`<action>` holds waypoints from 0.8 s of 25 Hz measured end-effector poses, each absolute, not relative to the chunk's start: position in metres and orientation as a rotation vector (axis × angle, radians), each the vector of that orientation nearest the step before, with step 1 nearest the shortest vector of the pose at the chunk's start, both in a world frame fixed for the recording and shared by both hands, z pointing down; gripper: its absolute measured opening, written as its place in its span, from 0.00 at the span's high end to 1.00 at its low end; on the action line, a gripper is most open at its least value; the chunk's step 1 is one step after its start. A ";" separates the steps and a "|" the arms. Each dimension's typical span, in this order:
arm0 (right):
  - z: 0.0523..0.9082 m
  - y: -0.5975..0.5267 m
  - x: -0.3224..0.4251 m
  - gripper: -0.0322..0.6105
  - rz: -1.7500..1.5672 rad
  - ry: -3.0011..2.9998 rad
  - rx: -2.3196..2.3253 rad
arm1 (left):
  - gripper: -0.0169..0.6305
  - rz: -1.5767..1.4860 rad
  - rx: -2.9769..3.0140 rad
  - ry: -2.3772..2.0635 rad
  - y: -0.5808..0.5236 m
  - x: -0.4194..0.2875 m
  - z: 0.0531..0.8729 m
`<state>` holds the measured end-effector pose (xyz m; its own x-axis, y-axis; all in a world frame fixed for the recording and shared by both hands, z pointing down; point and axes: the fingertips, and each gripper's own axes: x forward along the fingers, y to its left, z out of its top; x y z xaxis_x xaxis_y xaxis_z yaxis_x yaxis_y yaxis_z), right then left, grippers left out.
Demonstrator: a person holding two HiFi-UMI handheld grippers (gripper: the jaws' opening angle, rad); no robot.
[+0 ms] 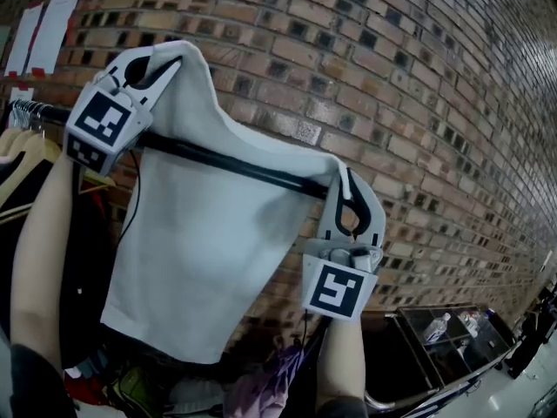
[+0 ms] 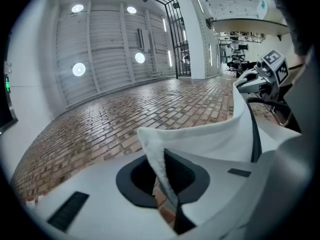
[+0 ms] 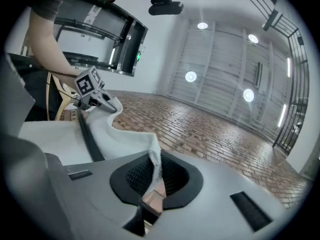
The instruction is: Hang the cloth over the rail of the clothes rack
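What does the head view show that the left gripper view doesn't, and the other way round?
Only the head view: the white cloth hanging down from the black rail, tan wooden hangers, a metal trolley. Only the left gripper view: the cloth's edge pinched in the fingers of the left gripper, round ceiling lights. Both: the cloth, rail, right gripper and red brick wall.
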<state>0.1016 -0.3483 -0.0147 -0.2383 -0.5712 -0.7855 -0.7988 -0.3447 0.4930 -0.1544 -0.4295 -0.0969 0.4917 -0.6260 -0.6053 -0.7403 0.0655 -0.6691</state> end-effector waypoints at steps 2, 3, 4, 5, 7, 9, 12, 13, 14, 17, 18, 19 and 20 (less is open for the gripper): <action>-0.018 -0.347 0.114 0.93 1.577 1.663 -1.771 | 0.90 0.114 -1.660 1.167 -0.435 -0.148 -0.093; -0.019 -0.346 0.117 0.93 1.567 1.666 -1.754 | 0.90 0.103 -1.667 1.159 -0.438 -0.146 -0.091; -0.020 -0.346 0.118 0.93 1.570 1.668 -1.740 | 0.90 0.089 -1.665 1.158 -0.440 -0.146 -0.090; -0.020 -0.346 0.118 0.93 1.582 1.664 -1.735 | 0.90 0.075 -1.654 1.157 -0.441 -0.147 -0.089; -0.019 -0.345 0.115 0.93 1.602 1.646 -1.739 | 0.90 0.060 -1.620 1.151 -0.440 -0.149 -0.087; -0.017 -0.344 0.112 0.93 1.582 1.638 -1.733 | 0.90 0.063 -1.592 1.142 -0.436 -0.154 -0.082; -0.015 -0.335 0.106 0.93 1.560 1.600 -1.716 | 0.90 0.109 -1.557 1.135 -0.423 -0.172 -0.075; -0.015 -0.330 0.103 0.93 1.568 1.576 -1.708 | 0.90 0.131 -1.538 1.131 -0.416 -0.179 -0.073; -0.015 -0.323 0.100 0.93 1.578 1.552 -1.695 | 0.89 0.152 -1.516 1.124 -0.408 -0.185 -0.070; -0.015 -0.295 0.091 0.93 1.598 1.471 -1.627 | 0.89 0.196 -1.447 1.093 -0.378 -0.196 -0.062; -0.014 -0.286 0.089 0.93 1.597 1.448 -1.611 | 0.89 0.216 -1.440 1.078 -0.368 -0.197 -0.058; -0.014 -0.277 0.089 0.93 1.598 1.426 -1.601 | 0.89 0.239 -1.448 1.059 -0.358 -0.197 -0.054; -0.013 -0.268 0.088 0.93 1.603 1.405 -1.591 | 0.89 0.257 -1.467 1.036 -0.350 -0.196 -0.050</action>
